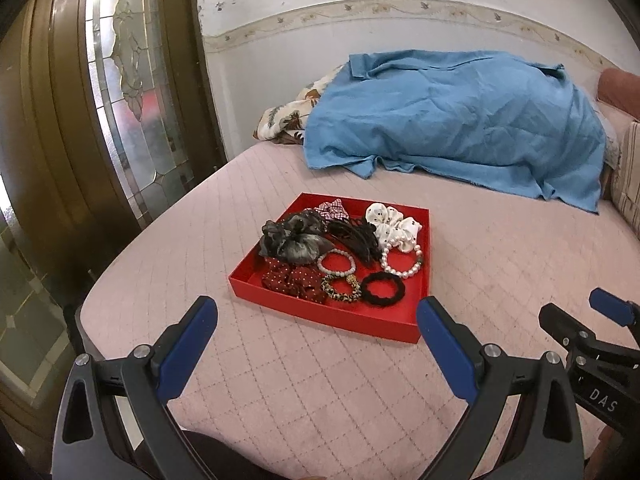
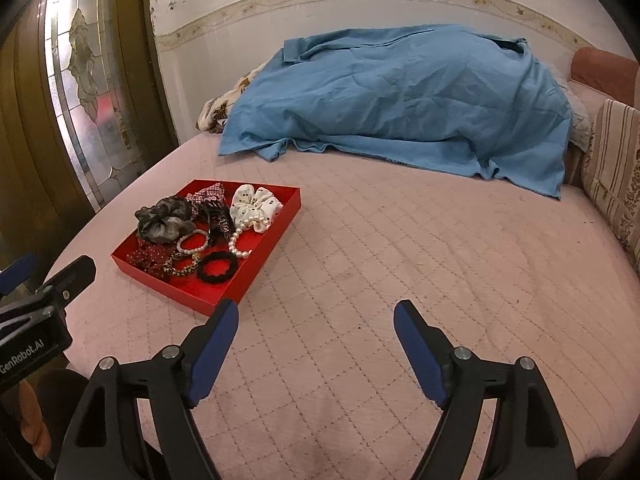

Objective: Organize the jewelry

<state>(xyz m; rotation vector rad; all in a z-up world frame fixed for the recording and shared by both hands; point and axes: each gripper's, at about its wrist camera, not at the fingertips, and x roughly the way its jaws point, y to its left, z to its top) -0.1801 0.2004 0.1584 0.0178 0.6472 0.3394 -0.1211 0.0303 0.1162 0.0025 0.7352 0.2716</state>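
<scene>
A red tray (image 1: 320, 314) (image 2: 272, 236) lies on the pink quilted bed. Inside it are a grey scrunchie (image 1: 294, 240) (image 2: 164, 218), a white dotted scrunchie (image 1: 394, 224) (image 2: 256, 202), a dark red dotted scrunchie (image 1: 292, 280), a checked bow (image 1: 332, 209), black hair clips (image 1: 358, 238), a pearl bracelet (image 1: 402, 262) (image 2: 238, 248), a white bead bracelet (image 1: 337, 263), a leopard hair tie (image 1: 342, 288) and a black hair tie (image 1: 384, 289) (image 2: 218, 267). My left gripper (image 1: 318, 312) stands open just before the tray's near edge, empty. My right gripper (image 2: 316, 316) is open and empty, to the right of the tray.
A crumpled blue sheet (image 1: 452, 120) (image 2: 396, 104) covers a heap at the back of the bed, over a floral cloth (image 1: 280, 120). A wooden door with leaded glass (image 1: 132, 80) stands at left. Striped cushions (image 2: 616, 176) line the right side. The bed edge (image 1: 120, 272) curves at left.
</scene>
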